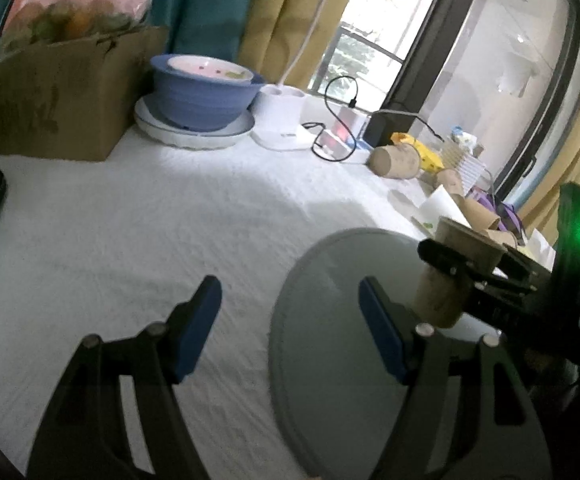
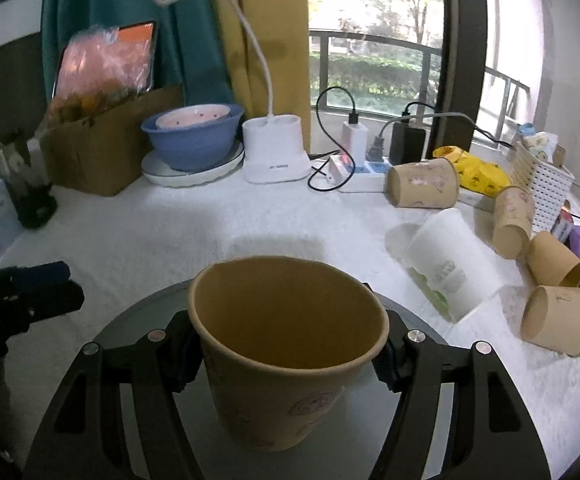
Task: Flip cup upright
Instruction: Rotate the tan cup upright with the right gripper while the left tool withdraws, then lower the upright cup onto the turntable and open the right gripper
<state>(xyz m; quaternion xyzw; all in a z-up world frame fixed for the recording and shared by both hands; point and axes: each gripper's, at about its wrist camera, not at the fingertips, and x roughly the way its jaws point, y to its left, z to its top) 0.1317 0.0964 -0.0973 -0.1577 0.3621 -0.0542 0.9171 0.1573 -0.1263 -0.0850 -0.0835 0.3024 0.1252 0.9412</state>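
Note:
A brown paper cup [image 2: 286, 360] stands mouth-up between the fingers of my right gripper [image 2: 286, 360], which is shut on it over a round grey coaster [image 2: 421, 328]. The left wrist view shows the same cup [image 1: 453, 276] held in the right gripper [image 1: 473, 270] above the coaster [image 1: 329, 320]. My left gripper [image 1: 290, 328] is open and empty, low over the white tablecloth at the coaster's left edge. It also shows at the left of the right wrist view [image 2: 26, 292].
Several brown cups [image 2: 423, 184] and a white cup [image 2: 445, 264] lie on their sides at the right. At the back stand a cardboard box [image 2: 110, 148], a blue bowl [image 2: 192, 140] on a plate, a white lamp base [image 2: 276, 152], a power strip [image 2: 363, 176] and a white basket [image 2: 541, 184].

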